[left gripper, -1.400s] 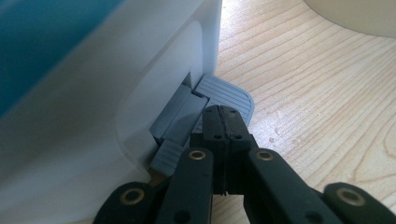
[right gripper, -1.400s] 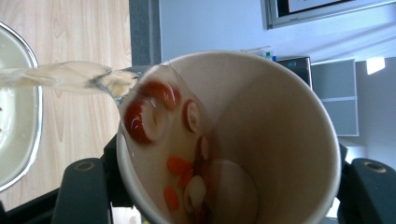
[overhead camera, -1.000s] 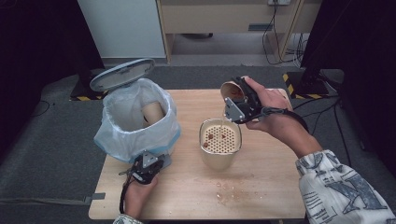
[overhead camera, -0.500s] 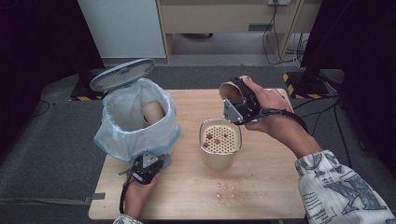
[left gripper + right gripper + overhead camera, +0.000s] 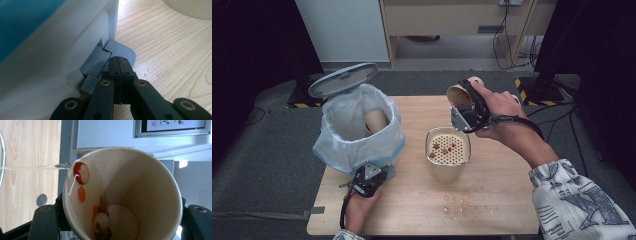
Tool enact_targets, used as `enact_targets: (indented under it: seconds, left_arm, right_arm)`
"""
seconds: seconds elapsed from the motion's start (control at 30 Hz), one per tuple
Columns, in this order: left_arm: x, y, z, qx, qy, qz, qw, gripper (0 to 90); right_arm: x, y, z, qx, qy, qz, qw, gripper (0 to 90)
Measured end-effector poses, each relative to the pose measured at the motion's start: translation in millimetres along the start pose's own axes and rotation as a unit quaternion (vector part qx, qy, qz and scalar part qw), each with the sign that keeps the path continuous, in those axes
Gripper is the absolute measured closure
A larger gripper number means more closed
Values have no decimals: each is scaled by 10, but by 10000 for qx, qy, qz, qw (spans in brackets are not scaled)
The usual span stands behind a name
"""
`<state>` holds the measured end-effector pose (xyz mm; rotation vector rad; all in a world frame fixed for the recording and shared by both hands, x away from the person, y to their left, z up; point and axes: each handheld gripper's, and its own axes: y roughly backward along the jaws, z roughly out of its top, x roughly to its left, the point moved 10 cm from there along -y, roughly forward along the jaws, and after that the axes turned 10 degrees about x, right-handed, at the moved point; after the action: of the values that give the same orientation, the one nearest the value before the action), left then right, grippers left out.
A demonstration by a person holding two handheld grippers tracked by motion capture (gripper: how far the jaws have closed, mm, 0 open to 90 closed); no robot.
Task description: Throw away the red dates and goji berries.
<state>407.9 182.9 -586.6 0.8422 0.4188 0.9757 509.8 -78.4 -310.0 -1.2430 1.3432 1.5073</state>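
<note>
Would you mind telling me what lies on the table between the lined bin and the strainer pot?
In the high view, only bare wooden table separates the lined bin from the strainer pot.

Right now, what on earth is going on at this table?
A person is working with a handheld gripper in each hand. The right gripper clamps a paper cup, tipped over a beige strainer pot; red food bits lie on the strainer and cling inside the cup. The left gripper, jaws shut, presses on the grey pedal of a lined bin, whose lid stands open. Crumbs dot the wooden table.
</note>
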Motion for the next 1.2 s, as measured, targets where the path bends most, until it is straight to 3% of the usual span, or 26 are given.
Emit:
enact_targets:
  seconds: [0.2, 0.47, 1.03, 1.2]
  left_arm:
    - [0, 0, 0, -2, 2, -1, 10000, 894]
    - [0, 0, 0, -1, 4, -1, 10000, 894]
    - [1, 0, 0, 1, -3, 3, 10000, 894]
    - [0, 0, 0, 1, -3, 4, 10000, 895]
  right_arm:
    - [19, 1, 7, 104, 299, -116, 9994, 314]
    - [-5, 10, 10, 77, 214, -134, 9997, 314]
    - [-36, 33, 16, 144, 526, -339, 9979, 314]
    - [-72, 40, 27, 111, 416, -370, 9984, 314]
